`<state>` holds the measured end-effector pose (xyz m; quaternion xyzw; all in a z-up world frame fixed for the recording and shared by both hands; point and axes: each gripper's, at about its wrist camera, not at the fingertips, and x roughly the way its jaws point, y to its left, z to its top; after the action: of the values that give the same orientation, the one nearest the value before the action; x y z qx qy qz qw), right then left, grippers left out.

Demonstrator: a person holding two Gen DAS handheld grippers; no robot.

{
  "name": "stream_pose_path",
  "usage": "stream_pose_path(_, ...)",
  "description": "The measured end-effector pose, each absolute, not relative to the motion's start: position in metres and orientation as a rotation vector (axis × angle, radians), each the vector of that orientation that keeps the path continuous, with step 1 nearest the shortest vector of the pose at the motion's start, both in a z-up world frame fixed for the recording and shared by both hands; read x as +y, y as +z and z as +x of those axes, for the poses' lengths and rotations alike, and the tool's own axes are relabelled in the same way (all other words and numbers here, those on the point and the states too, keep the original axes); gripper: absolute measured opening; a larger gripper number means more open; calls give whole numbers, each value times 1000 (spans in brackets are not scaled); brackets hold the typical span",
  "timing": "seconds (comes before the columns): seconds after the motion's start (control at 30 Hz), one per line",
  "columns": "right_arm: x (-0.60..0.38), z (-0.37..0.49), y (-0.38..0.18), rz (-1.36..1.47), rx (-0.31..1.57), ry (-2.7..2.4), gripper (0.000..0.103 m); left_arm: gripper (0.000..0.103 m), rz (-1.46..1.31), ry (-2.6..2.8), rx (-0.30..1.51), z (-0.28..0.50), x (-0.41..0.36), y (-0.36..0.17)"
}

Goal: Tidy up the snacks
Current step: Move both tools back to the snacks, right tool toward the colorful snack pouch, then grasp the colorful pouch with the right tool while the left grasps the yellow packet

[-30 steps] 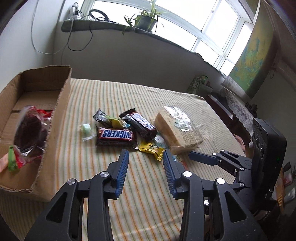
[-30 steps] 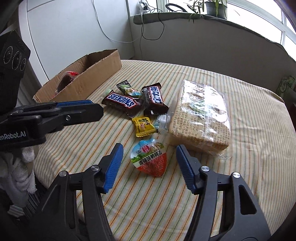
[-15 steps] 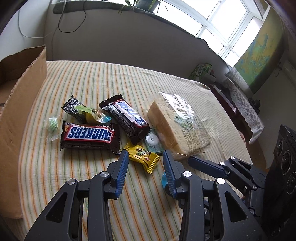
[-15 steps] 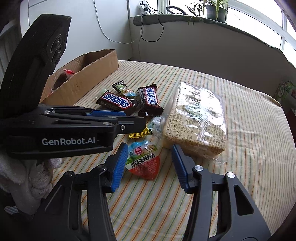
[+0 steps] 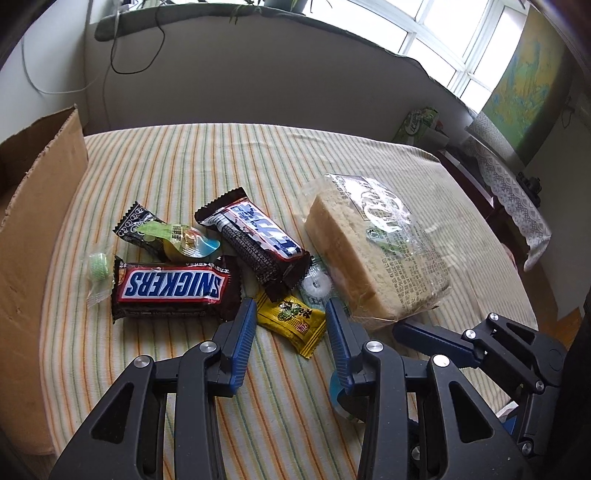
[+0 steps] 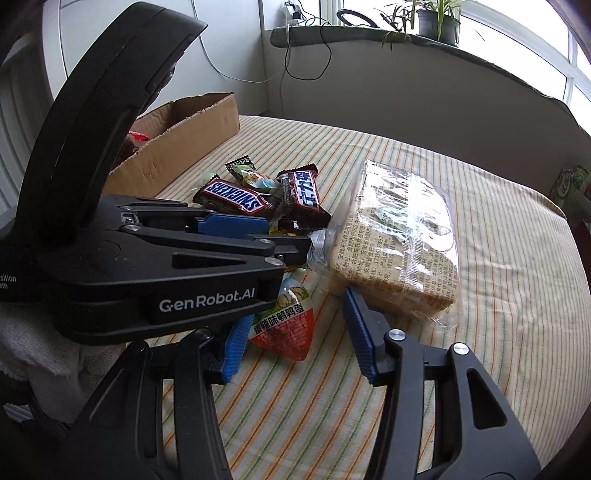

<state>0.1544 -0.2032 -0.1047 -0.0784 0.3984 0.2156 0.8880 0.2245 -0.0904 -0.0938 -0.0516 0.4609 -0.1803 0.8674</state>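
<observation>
Snacks lie on a striped tablecloth (image 5: pixel 184 166). My left gripper (image 5: pixel 290 314) is open, its blue pads either side of a small yellow packet (image 5: pixel 293 319). Beyond it lie a Snickers bar (image 5: pixel 171 286), a dark chocolate bar (image 5: pixel 255 240), a small black-and-green packet (image 5: pixel 147 229), a green candy (image 5: pixel 99 264), a white ring candy (image 5: pixel 315 286) and a large clear-wrapped cake block (image 5: pixel 373 251). My right gripper (image 6: pixel 295 325) is open around a red-and-white egg snack pouch (image 6: pixel 286 325); the left gripper's body (image 6: pixel 166 266) crosses in front of it.
An open cardboard box (image 6: pixel 177 147) stands at the table's left edge, with a red-wrapped snack (image 6: pixel 138 138) inside; its wall shows in the left wrist view (image 5: pixel 33 229). A window sill with plants (image 6: pixel 424 22) and cables runs behind. A lace-covered cabinet (image 5: pixel 509 192) stands at the right.
My left gripper has moved forward and right over the snacks, reaching the yellow packet. My right gripper has closed in around the egg pouch. The box has slid out of the left view.
</observation>
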Motion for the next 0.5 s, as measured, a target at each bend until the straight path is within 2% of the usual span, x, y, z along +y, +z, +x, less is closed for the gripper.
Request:
stream_pose_path(0.33,-204,157,-105,-158,830,442,51,37,-31,-366,964,220,-88,-94)
stream_pose_path(0.43,-202,158,-107,-167,840,447,51,50,-54,-377,973,224,-93,-93)
stream_pose_path(0.5,-202,159,-108,-170,848,445,50,50,-14,-363,966,227,-104,-93)
